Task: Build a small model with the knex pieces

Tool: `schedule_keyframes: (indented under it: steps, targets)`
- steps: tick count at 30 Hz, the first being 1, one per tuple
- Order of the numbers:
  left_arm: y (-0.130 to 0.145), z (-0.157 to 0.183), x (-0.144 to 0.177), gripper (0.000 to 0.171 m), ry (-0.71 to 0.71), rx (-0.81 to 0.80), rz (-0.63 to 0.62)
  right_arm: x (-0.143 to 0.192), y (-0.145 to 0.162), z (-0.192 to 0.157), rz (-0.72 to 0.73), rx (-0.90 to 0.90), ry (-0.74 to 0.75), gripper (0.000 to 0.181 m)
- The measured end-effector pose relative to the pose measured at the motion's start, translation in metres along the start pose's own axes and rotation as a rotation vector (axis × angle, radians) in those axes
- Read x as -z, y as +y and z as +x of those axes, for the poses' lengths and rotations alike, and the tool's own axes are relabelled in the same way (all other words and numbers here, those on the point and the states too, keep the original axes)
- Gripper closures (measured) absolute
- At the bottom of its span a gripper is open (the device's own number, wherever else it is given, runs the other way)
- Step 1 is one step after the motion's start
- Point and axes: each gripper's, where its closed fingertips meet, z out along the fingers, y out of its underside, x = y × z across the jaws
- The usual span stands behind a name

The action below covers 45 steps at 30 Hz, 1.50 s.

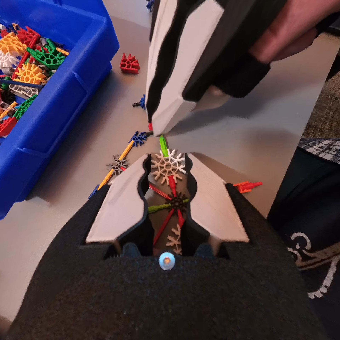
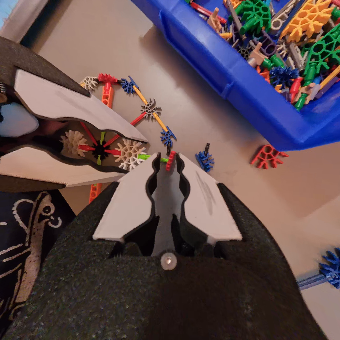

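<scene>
Two grippers: left gripper (image 1: pixel 167 156) jaws apart astride tan connector (image 1: pixel 166 168); right gripper (image 2: pixel 167 154) jaws apart about small red connector (image 2: pixel 170 160), one blue bin (image 2: pixel 211 60) cut off near desk (image 2: pixel 239 184) edge

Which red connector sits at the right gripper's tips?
The small red connector on the green rod, at the right gripper; the other red connector lies loose by the bin.

Left gripper (image 1: pixel 168 156) astride tan connector (image 1: pixel 166 168) — parted.
</scene>
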Motion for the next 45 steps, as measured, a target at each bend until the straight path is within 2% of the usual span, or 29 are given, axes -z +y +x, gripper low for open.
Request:
schedule_keyframes:
  steps: [7,21,34,45]
  targets:
    - [-0.0003,0.0005,0.0002,0.136,-0.006,-0.012,0.004,-0.0032,0.002,0.0016,-0.009,0.045,0.04,0.177]
    - [-0.002,0.0033,-0.0001,0.141,-0.02,-0.051,0.018,-0.0024,0.0024,-0.001,0.051,0.064,0.011,0.172]
    - [-0.003,0.0052,0.0,0.142,-0.047,-0.107,0.03,-0.0032,0.0031,0.0008,0.082,0.125,0.114,0.176]
    - [-0.0045,0.005,-0.0012,0.142,-0.056,-0.125,0.033,-0.0037,0.0022,0.0011,0.051,0.068,0.156,0.176]
